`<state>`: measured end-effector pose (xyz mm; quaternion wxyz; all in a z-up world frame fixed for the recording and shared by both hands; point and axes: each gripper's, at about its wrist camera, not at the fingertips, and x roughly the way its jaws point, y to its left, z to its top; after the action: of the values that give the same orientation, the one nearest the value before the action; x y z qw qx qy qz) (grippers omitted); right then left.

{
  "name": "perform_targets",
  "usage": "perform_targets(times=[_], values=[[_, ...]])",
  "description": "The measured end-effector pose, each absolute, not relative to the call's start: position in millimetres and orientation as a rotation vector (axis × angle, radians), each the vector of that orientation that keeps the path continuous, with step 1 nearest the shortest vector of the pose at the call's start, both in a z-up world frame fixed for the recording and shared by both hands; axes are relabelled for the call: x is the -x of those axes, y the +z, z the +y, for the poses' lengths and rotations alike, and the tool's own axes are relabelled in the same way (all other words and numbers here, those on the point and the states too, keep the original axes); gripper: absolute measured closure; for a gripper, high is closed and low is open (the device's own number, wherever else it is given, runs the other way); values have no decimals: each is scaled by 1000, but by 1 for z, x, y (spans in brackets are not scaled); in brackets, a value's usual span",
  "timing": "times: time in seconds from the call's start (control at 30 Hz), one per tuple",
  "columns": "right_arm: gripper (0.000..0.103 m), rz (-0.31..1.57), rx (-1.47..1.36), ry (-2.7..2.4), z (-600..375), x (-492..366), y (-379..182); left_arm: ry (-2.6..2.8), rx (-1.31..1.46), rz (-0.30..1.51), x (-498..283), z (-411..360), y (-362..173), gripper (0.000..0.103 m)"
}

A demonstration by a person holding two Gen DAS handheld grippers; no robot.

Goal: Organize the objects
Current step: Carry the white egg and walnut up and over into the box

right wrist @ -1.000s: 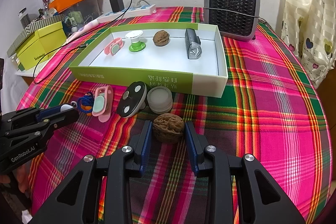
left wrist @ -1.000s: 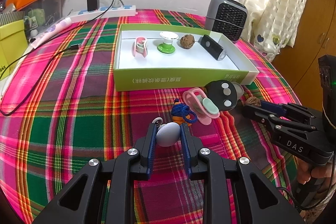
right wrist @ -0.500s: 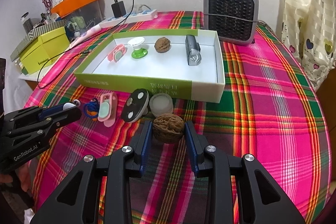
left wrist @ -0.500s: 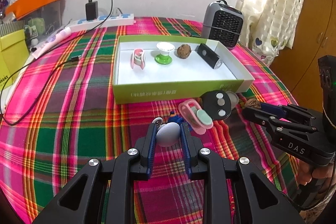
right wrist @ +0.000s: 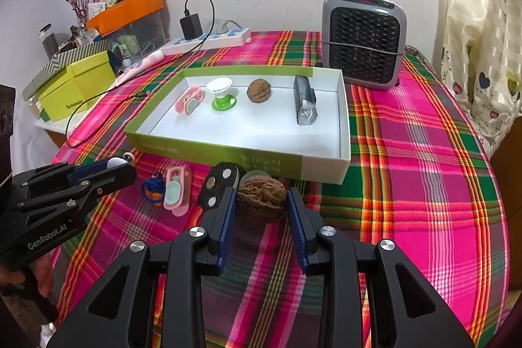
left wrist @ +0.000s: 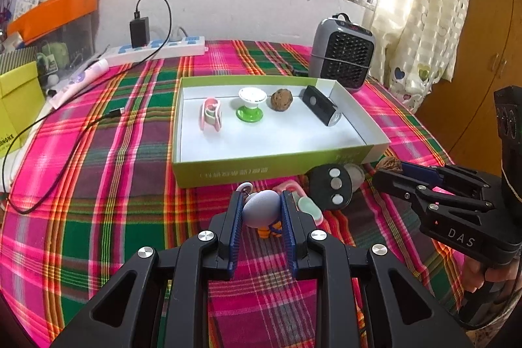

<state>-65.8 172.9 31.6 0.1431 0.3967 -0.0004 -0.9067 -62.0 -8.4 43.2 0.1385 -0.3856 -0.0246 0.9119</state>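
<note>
a counter (right wrist: 407, 172) covered in bright pink, green and orange plaid cloth. on it lie a shallow green box (right wrist: 228, 149), a grey heater (right wrist: 363, 41) behind it, a white power strip (right wrist: 208, 41), and a pink clip (right wrist: 176, 193) and black disc (right wrist: 217, 185) in front.

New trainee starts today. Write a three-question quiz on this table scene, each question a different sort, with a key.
1. True or false: the right gripper is shut on a walnut.
2. How many things lie in the green box? A) two B) four C) six
3. Fill in: the left gripper is shut on a grey ____-shaped keychain.

Key: 1 true; 2 B (pink clip, green-and-white stand, second walnut, flashlight); 3 egg.
</note>
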Motion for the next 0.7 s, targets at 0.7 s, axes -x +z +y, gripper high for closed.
perform_targets(times=[0.7], values=[[71, 22, -1093, -2598, 162, 89, 46, 2655, 1082, -63, 84, -6, 50, 82]])
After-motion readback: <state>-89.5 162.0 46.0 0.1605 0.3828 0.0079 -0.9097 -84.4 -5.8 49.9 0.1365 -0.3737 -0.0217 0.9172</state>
